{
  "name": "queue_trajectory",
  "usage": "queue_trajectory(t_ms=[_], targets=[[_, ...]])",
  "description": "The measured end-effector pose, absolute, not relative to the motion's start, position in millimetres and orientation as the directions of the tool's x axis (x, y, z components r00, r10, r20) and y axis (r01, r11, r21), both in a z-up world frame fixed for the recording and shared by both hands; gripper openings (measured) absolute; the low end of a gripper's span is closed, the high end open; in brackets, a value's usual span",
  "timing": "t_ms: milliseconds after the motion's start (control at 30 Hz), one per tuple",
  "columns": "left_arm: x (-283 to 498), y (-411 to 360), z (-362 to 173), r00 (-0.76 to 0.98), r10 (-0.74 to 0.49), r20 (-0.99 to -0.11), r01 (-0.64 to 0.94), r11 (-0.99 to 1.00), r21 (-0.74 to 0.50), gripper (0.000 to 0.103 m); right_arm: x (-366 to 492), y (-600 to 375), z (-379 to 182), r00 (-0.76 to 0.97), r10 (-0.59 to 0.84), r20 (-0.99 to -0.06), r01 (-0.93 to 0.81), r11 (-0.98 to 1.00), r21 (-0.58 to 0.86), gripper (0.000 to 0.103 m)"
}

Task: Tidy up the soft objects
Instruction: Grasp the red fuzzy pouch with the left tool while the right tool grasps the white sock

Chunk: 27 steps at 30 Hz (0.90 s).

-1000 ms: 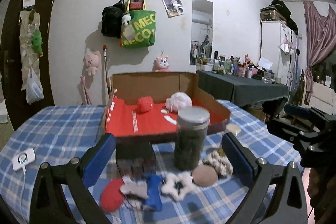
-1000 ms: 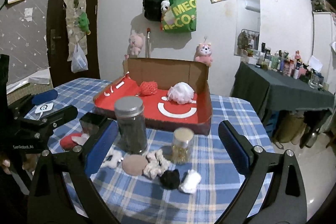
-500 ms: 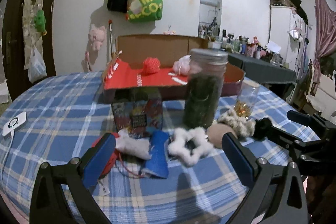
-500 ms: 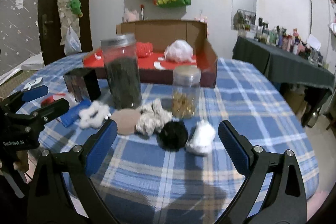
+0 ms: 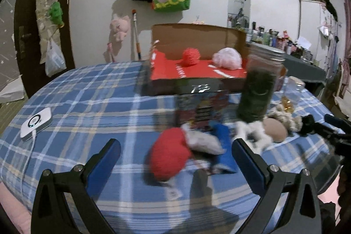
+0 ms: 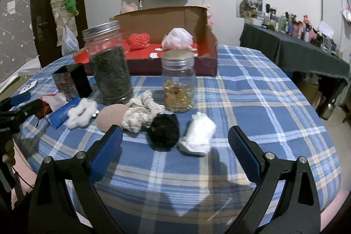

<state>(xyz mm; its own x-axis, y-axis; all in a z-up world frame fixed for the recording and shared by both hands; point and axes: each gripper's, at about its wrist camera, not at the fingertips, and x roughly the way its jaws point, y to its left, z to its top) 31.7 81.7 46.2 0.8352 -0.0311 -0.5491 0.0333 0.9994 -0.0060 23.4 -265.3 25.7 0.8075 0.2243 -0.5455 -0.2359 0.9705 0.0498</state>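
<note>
Soft items lie in a row on the blue plaid table. In the left wrist view my open, empty left gripper (image 5: pixel 175 152) is low over a red plush (image 5: pixel 170 155), with a grey piece (image 5: pixel 203 143) and a blue cloth (image 5: pixel 224 146) beside it. In the right wrist view my open, empty right gripper (image 6: pixel 174 142) faces a black pom-pom (image 6: pixel 163 132) and a white fluffy piece (image 6: pixel 198 135). A cream knit scrunchie (image 6: pixel 141 113), tan pad (image 6: pixel 110 116) and white fluffy ring (image 6: pixel 81 112) lie to the left. The red-lined cardboard box (image 6: pixel 206 65) holds a red ball (image 6: pixel 139 41) and pink puff (image 6: pixel 177 38).
A tall jar of dark leaves (image 6: pixel 109 71) and a smaller jar of amber pieces (image 6: pixel 178 84) stand before the box. A dark printed box (image 6: pixel 71 83) sits left of them. A white device with a cable (image 5: pixel 36 124) lies at the table's left edge.
Both grippers have dropped lower and moved in toward the soft items. The left view has swung left, centring on the red plush. Both stay open.
</note>
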Motion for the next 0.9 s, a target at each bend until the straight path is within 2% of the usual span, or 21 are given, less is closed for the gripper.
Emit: queue_trajectory(t_ms=[267,400,500,567,600,633,700,900], targets=[[47.3,95.7,37.5,0.801,-0.008,-0.599,0.033,0.999,0.03,0.102,38.3,-304.0,26.1,0.791,0.223,-0.57,-0.141,0.973,0.184,0.098],[57.1,95.6,30.2,0.777,-0.021,-0.629,0.055,0.998,0.033,0.09,51.6,-311.1,19.3,0.761,0.235,-0.605,-0.116,0.966,0.229,0.097],[61.2,95.8,26.3,0.767,-0.036,-0.641,0.067,0.997,0.025,0.079,57.2,-314.2,14.8,0.746,0.266,-0.611,-0.12,0.956,0.269,0.085],[63.3,95.8,23.0,0.754,-0.061,-0.654,0.089,0.996,0.01,0.068,58.5,-315.5,13.2,0.739,0.291,-0.608,-0.132,0.947,0.293,0.075],[63.9,95.8,21.1,0.748,-0.076,-0.659,0.101,0.995,0.001,0.058,59.2,-315.9,13.0,0.736,0.302,-0.606,-0.137,0.943,0.303,0.071],[63.8,95.7,20.1,0.745,-0.082,-0.662,0.108,0.994,-0.001,0.055,60.4,-316.3,12.9,0.731,0.314,-0.606,-0.144,0.939,0.313,0.067],[62.6,94.4,20.4,0.749,-0.081,-0.658,0.112,0.994,0.006,0.055,61.6,-317.6,12.6,0.723,0.334,-0.605,-0.149,0.93,0.335,0.064],[59.8,94.9,22.8,0.747,-0.082,-0.659,0.11,0.994,0.001,0.055,60.7,-328.2,15.9,0.712,0.393,-0.582,-0.156,0.896,0.415,0.063]])
